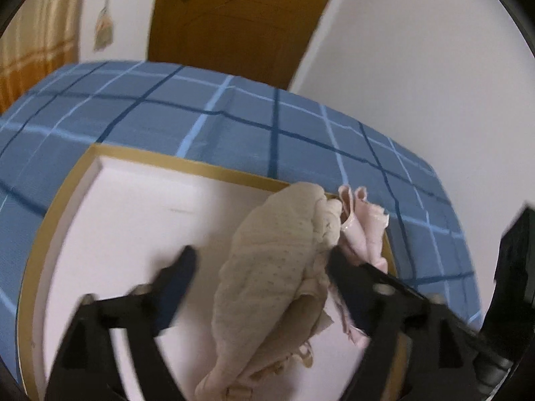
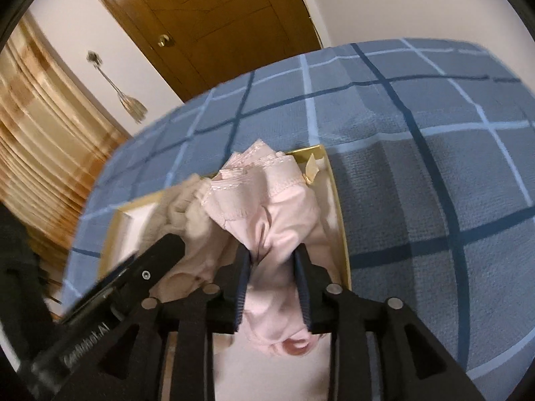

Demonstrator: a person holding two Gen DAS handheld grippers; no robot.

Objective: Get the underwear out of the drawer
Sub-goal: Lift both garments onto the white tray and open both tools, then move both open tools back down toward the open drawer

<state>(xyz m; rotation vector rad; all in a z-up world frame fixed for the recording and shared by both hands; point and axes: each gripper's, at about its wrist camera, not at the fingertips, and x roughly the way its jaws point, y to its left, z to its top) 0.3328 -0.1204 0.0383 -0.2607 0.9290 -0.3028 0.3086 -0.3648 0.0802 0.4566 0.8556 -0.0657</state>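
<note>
Clearly the step in hand is the taking hold of the garments, with nothing lifted clear of the drawer [image 1: 83,167] yet, judging by how both pieces lie within its gold-edged rim. Taking that drawer as the landmark: the cream underwear [image 1: 277,260] lies heaped on its white floor toward the right-hand end, and the pink underwear [image 2: 267,210] is bunched just beside it, against the far right corner, its hem standing above the rim. The left gripper [image 1: 260,274] has its tongs spread wide, one on either side of the cream heap; the pads do not press it, though the right-hand one lies close against the cloth. The right gripper [image 2: 272,267] has its tongs drawn near together round a fold of the pink piece; the cloth bulges between them, so I judge it pinched, if perhaps lightly. The next move calls for the left tongs to close on the cream cloth, then for both hands to rise above the rim and carry toward the blue checked bedspread [image 2: 434,167] beyond the drawer. Only the left view shows the bare left half of the drawer floor; only the right view shows the pink fold gripped, and the left gripper's arm reaching in beside it.
</note>
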